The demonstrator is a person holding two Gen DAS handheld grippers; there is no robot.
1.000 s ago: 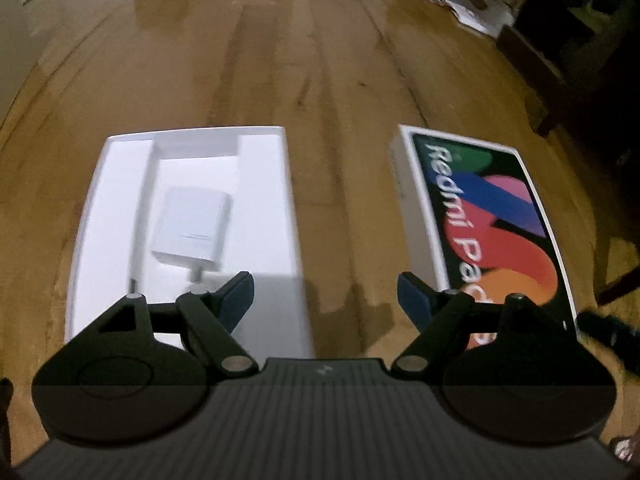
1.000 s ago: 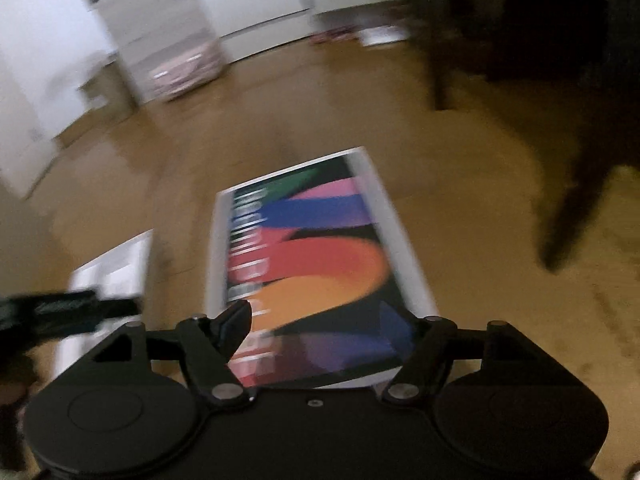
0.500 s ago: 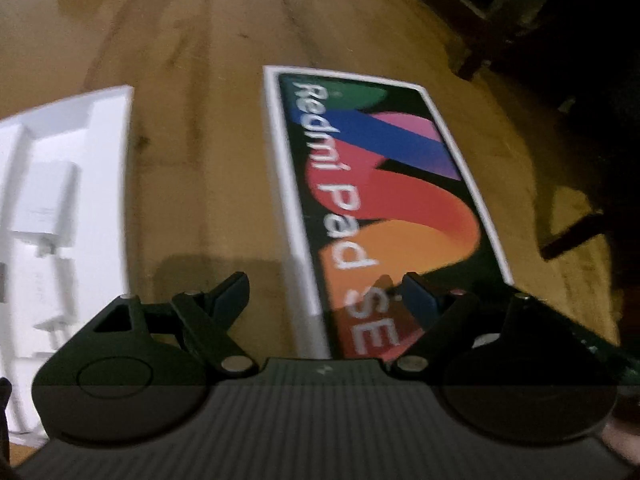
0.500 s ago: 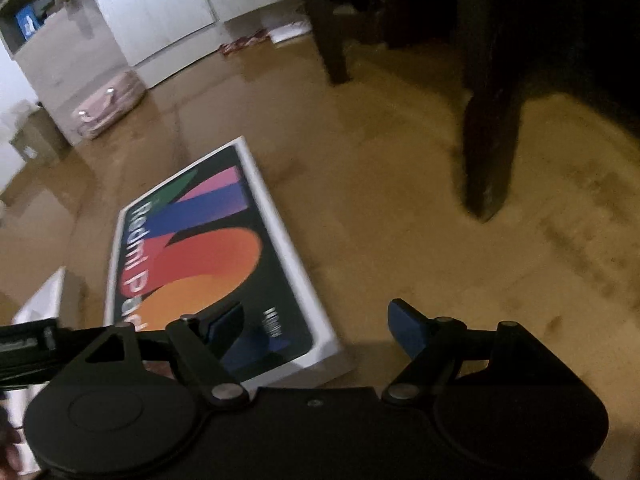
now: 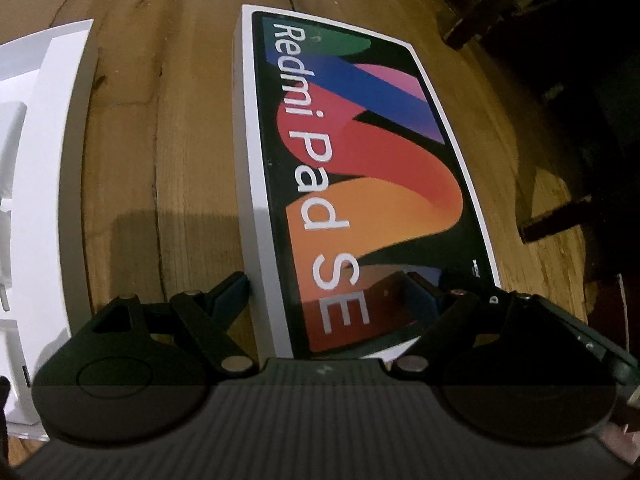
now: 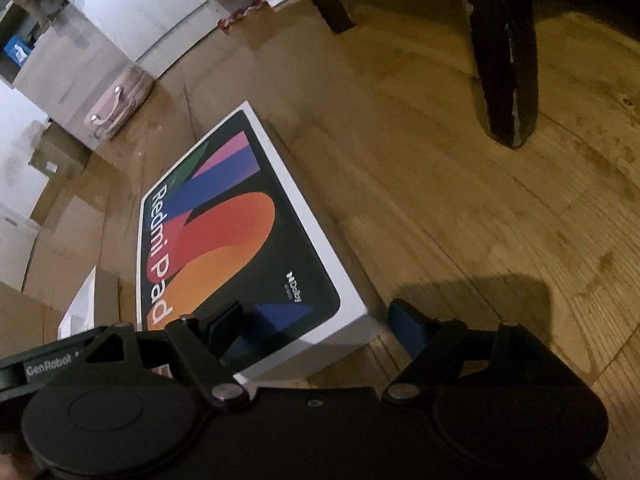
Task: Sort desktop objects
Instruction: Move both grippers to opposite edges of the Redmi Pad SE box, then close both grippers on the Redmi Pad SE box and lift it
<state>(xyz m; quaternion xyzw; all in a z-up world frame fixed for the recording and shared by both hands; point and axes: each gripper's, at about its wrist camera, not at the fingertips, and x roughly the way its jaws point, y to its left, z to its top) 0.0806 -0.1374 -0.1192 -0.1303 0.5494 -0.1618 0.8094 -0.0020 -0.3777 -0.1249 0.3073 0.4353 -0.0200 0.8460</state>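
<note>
**Both grippers spread wide at the near end of the tablet box lid**

The left gripper point(image 5: 328, 292) has its jaws wide apart: one blue pad sits just outside the lid's left edge, the other hangs over the printed top near the letters "SE". The right gripper point(image 6: 316, 320) is likewise spread, one pad over the lid's near corner, the other beyond its right side above the wooden floor point(image 6: 460, 208). Neither grips anything. The Redmi Pad SE lid point(image 5: 360, 168) lies flat on the floor, with the white box tray point(image 5: 60, 184) alongside to its left, apart from it. A dark furniture leg point(image 6: 504, 60) stands farther right.
</note>
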